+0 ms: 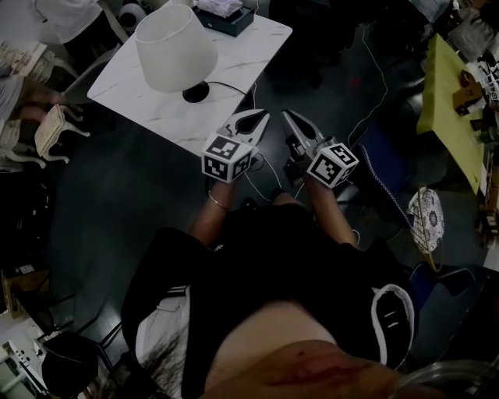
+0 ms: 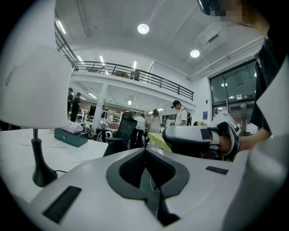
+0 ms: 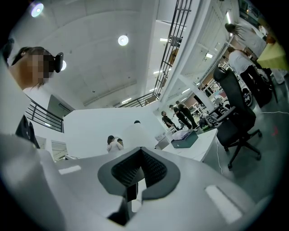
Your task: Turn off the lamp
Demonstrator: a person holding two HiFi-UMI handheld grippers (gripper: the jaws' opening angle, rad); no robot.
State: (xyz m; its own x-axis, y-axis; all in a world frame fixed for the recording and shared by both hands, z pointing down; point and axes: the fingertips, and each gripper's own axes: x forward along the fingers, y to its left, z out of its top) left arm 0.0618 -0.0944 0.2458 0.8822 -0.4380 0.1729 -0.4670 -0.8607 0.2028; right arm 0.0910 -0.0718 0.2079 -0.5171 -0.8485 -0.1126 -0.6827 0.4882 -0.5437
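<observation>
Lamp (image 1: 175,48) (white shade) stands on the table (image 1: 140,100), tissue box (image 1: 224,17) behind; left gripper (image 1: 260,118) and right gripper (image 1: 287,116) clenched empty nearby.

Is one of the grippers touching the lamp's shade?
No; the left gripper and the right gripper hang by the table edge, apart from the shade.

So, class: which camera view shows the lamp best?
Head view: the whole lamp, shade, base and cord, stands on the white table. Left gripper view crops the shade, showing stem and base. Right gripper view: too unclear to tell.
</observation>
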